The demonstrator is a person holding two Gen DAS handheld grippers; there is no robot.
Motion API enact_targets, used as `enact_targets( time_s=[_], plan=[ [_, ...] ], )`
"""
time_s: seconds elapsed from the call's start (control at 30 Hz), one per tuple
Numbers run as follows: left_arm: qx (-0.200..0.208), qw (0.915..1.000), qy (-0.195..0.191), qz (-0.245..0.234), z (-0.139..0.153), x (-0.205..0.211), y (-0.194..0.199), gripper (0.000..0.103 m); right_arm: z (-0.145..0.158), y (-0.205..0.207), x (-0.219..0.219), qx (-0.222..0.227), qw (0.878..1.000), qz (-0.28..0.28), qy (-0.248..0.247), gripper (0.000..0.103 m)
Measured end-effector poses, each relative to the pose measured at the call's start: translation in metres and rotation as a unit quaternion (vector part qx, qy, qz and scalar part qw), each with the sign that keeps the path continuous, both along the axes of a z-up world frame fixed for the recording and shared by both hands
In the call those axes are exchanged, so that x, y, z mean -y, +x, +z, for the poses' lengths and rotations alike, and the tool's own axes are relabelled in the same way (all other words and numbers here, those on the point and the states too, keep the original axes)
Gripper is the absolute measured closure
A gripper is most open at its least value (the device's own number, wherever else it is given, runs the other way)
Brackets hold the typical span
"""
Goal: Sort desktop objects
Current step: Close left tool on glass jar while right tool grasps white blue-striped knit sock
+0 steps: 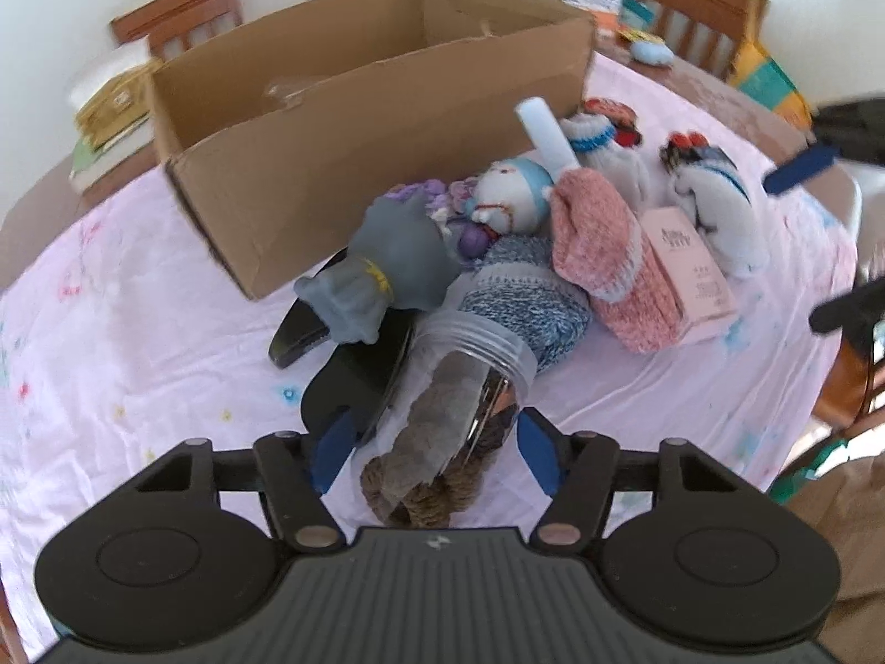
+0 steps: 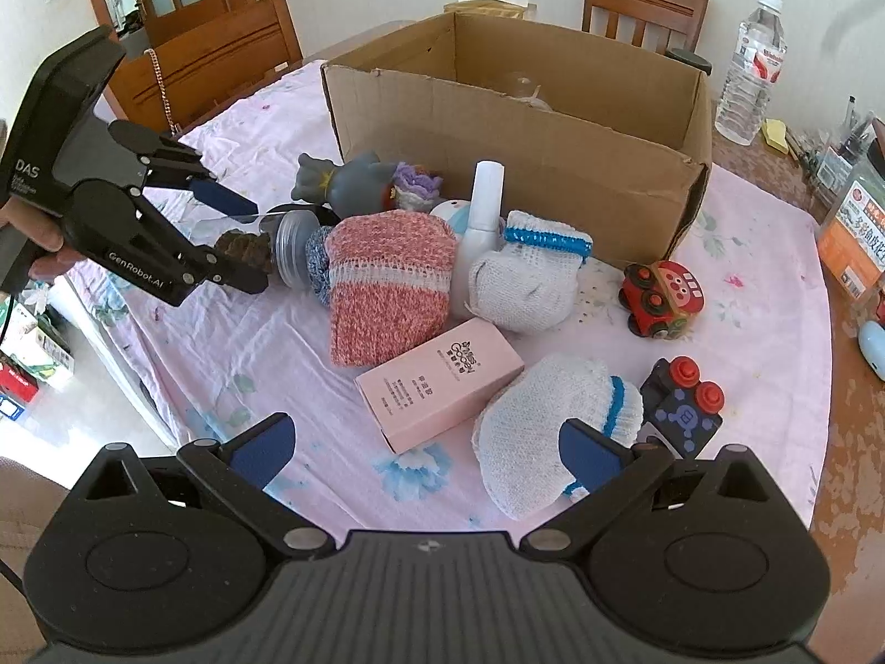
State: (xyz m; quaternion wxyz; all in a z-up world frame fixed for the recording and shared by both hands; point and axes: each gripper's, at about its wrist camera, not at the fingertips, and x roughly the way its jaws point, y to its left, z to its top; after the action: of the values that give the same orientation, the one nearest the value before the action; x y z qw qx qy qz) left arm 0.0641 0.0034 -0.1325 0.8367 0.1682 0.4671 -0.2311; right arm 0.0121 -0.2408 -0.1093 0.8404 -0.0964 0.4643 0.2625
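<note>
A clear plastic jar (image 1: 470, 376) with brown material inside lies on its side on the pink tablecloth (image 1: 138, 343). My left gripper (image 1: 434, 454) is shut on it, one blue pad (image 1: 332, 456) on each side near its base. From the right wrist view the jar (image 2: 290, 246) sticks out of the left gripper (image 2: 254, 243) at the left of the pile. My right gripper (image 2: 428, 451) stands open, empty, over a white knit sock (image 2: 531, 431) and beside a pink carton (image 2: 437, 382). The open cardboard box (image 2: 514, 138) stands behind the pile.
The pile holds a grey rubber toy (image 1: 387, 254), a blue knit sock (image 1: 525, 293), a pink knit sock (image 2: 387, 288), a white bottle (image 2: 484, 205) and another white sock (image 2: 525, 282). A red toy train (image 2: 661, 299) and a dark toy car (image 2: 683, 404) lie right. A water bottle (image 2: 752, 66) and chairs ring the table.
</note>
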Motion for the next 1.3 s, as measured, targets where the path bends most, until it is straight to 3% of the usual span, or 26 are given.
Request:
enact_targets(
  time_s=[0.27, 0.53, 0.73, 1.3],
  plan=[
    [0.009, 0.9989, 0.019, -0.042, -0.007, 0.006, 0.001, 0.042, -0.002, 0.001, 0.005, -0.002, 1.000, -0.017, -0.005, 0.000],
    [0.006, 0.9993, 0.005, -0.037, -0.004, -0.003, 0.003, 0.043, -0.006, 0.004, 0.014, 0.005, 0.998, -0.054, -0.013, 0.001],
    [0.009, 0.9994, -0.005, -0.035, 0.004, -0.005, 0.004, 0.043, -0.018, 0.012, 0.022, -0.004, 0.996, -0.083, -0.028, 0.012],
    [0.008, 0.9997, -0.008, -0.022, 0.016, -0.007, 0.006, 0.043, -0.042, 0.033, 0.012, 0.013, 0.994, -0.087, -0.072, 0.023]
  ],
)
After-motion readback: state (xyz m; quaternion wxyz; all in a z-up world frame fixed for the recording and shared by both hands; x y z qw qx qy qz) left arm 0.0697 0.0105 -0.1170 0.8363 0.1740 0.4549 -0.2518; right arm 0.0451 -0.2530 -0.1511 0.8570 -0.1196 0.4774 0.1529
